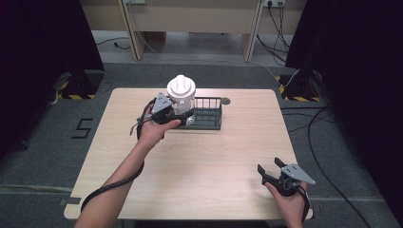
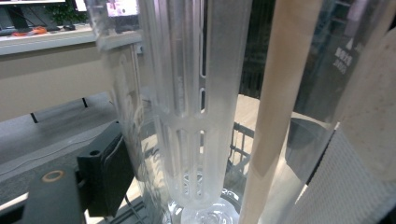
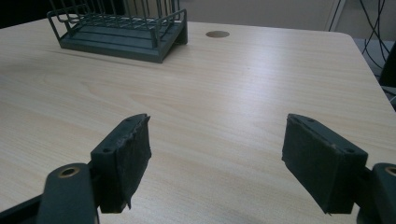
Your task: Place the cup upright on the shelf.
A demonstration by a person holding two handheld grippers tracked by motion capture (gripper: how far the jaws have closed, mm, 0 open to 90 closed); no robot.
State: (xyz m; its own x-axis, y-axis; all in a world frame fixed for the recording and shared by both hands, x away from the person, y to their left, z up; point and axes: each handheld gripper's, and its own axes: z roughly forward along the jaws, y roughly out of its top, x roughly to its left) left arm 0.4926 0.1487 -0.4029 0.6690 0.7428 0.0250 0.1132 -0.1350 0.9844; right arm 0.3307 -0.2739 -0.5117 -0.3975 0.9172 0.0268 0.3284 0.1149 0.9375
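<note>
Worktop [image 1: 199,161] of pale wood on grey carpet, black curtains flanking. Left hand-held gripper [image 1: 167,112] clamped on clear lidded plastic jug [image 1: 181,94] at dark wire rack [image 1: 207,114]; right hand-held gripper [image 1: 272,169] apart.

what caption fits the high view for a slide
Left gripper clasps a clear white-lidded pitcher at the dark wire rack; right gripper rests open.

The left gripper [image 1: 177,112] hides the clear jar's [image 1: 182,97] lower body — the rack's [image 3: 122,29] left end is cut off.
</note>
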